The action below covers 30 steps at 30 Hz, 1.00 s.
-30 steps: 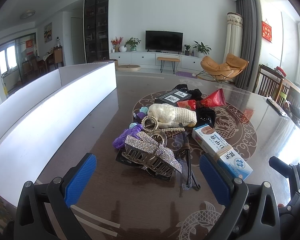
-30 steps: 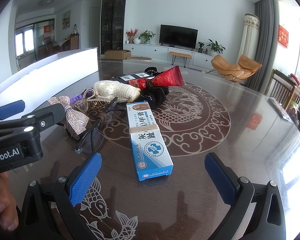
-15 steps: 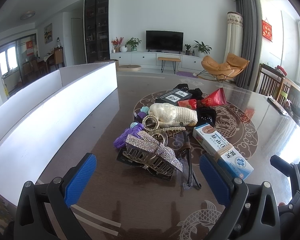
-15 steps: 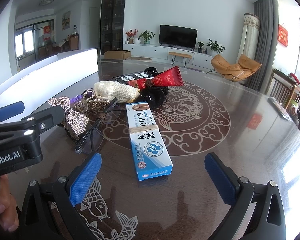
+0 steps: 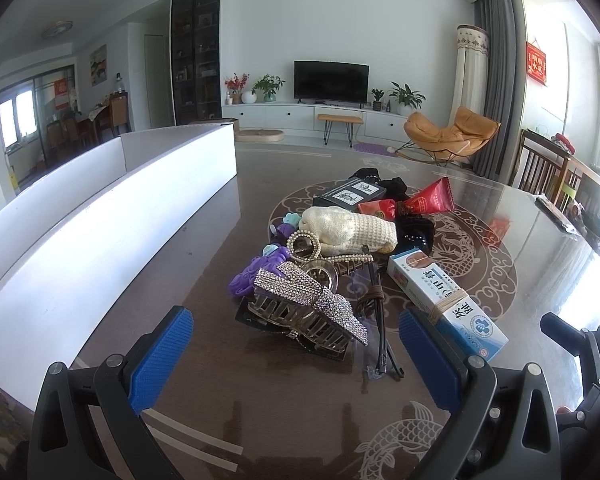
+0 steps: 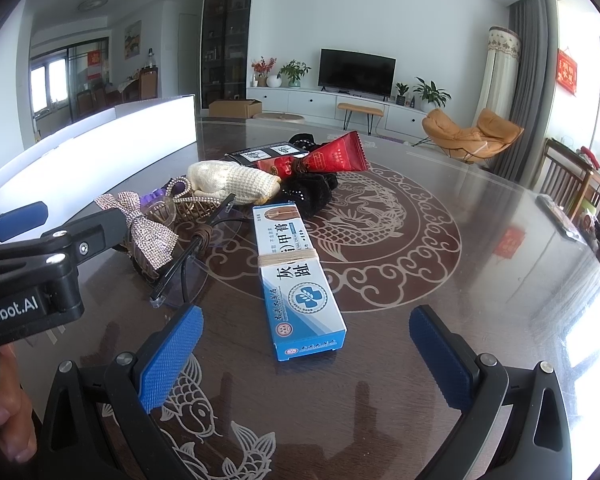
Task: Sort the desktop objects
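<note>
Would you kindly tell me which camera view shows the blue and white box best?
The right wrist view: the blue and white box lies whole, lengthwise, ahead of the open right claw. In the left wrist view, the left claw's finger hides its near corner.

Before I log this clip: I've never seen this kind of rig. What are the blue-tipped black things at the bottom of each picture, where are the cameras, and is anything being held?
There is no robot. A person holds a hand-held claw in each hand, and a fisheye camera on each looks forward along its two blue-padded fingers. One picture comes from the left claw, the other from the right claw. Both are open and hold nothing. On the glossy patterned table lies a pile: a rhinestone bow hair clip, a blue-and-white medicine box, folded glasses, a cream knitted pouch, a red sachet and a purple item. A white divided box stands to the left.
</note>
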{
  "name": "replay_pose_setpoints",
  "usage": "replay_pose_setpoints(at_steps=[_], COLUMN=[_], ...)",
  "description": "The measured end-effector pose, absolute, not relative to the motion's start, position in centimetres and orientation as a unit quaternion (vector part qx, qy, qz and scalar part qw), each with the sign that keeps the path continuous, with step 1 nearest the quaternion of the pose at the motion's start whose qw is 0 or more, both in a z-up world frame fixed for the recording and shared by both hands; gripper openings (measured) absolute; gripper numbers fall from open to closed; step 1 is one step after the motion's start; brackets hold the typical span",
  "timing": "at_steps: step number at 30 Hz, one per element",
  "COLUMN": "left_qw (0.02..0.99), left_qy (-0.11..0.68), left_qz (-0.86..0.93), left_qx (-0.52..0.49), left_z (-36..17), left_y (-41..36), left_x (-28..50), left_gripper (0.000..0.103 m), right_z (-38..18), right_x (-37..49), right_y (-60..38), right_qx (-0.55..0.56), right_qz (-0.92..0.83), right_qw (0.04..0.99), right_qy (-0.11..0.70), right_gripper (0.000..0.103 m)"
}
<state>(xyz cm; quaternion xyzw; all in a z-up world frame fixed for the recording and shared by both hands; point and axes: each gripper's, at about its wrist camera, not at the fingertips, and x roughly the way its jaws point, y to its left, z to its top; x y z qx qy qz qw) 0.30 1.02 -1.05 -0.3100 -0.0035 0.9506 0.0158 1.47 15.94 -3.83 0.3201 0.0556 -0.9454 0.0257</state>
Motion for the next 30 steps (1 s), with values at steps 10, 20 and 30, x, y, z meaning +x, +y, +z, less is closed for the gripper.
replay_pose_setpoints(at_steps=[10,20,30], left_qw=[0.013,0.009,0.006], left_qy=[-0.001,0.0,0.004], left_qz=[0.95,0.95,0.949], left_qx=[-0.311,-0.313,-0.316], left_z=[-1.02,-1.16,-1.25], left_y=[1.18,1.12,1.29], left_x=[0.35,0.28,0.37], left_gripper=[0.103,0.103,0.103], right_z=[-3.73,-3.62,-3.33], right_x=[1.49,1.49,1.64], right_y=[15.96,16.05,16.34], right_qx=[0.321,0.321,0.319], right_qz=[-0.945,-0.945,-0.946], right_qw=[0.026,0.028,0.03], right_qy=[0.054,0.051,0.042], right_gripper=[0.103,0.103,0.103])
